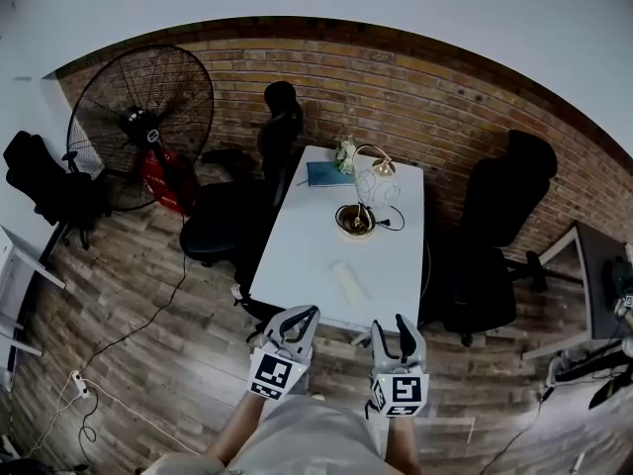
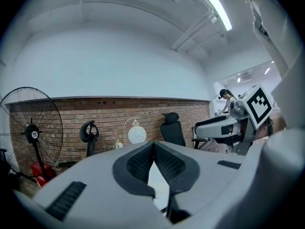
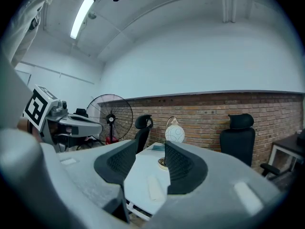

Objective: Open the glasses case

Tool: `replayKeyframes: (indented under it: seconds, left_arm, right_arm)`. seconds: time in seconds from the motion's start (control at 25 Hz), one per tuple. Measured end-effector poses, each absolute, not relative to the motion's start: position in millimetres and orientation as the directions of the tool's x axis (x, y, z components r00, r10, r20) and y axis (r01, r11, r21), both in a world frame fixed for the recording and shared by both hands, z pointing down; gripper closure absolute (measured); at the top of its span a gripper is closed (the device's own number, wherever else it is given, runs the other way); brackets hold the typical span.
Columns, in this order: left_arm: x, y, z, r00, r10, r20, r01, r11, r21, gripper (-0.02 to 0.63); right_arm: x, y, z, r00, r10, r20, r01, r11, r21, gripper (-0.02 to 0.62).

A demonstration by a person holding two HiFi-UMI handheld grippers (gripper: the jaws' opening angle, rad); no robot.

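Fan: far left, on the floor, not needed. Left gripper: jaws closed tip to tip, empty, short of the table edge; you would do well to part them before reaching in. Glasses case: pale, apparently closed, flat near the table's front edge, touched by neither tool. Right gripper: jaws half apart, empty, case lined up beyond the gap. Suggested: approach level, 1 gripper pinning the base, 1 lifting at the seam.
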State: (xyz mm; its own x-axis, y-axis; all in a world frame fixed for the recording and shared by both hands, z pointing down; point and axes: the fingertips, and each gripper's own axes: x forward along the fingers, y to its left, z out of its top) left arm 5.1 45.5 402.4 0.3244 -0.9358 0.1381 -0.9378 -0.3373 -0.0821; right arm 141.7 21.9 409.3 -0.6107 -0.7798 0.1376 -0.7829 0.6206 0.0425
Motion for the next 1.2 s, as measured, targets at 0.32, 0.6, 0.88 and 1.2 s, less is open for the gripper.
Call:
replayKeyframes:
  seconds: [0.32, 0.6, 0.88, 1.2]
  left_arm:
    - [-7.8, -3.4, 411.7, 0.366, -0.918, 0.153, -0.923, -0.379, -0.066, 0.6]
    - [-19.5, -47.7, 423.5, 0.405, -0.898, 0.17, -0.907, -0.419, -0.05, 0.6]
    - [-31.3, -90.3, 436.5, 0.443, -0.877, 0.187, -0.889, -0.457, -0.037, 0.601]
    - [-49.9, -135.8, 450.1, 0.471, -0.861, 0.193, -0.876, -0.482, -0.015, 0.6]
  right_arm:
    - [127.5, -22.8, 415.0, -0.581, -0.799, 0.155, -0.803, 0.594, 0.046, 0.403]
    - [113.8, -64.1, 422.2, -0.552, -0.815, 0.177, -0.823, 0.566, 0.043, 0.403]
    - [103.6, -103.0, 432.4, -0.516, -0.832, 0.206, -0.844, 0.534, 0.042, 0.403]
    - [84.7, -143.7, 448.4, -0.498, -0.833, 0.24, -0.851, 0.522, 0.047, 0.403]
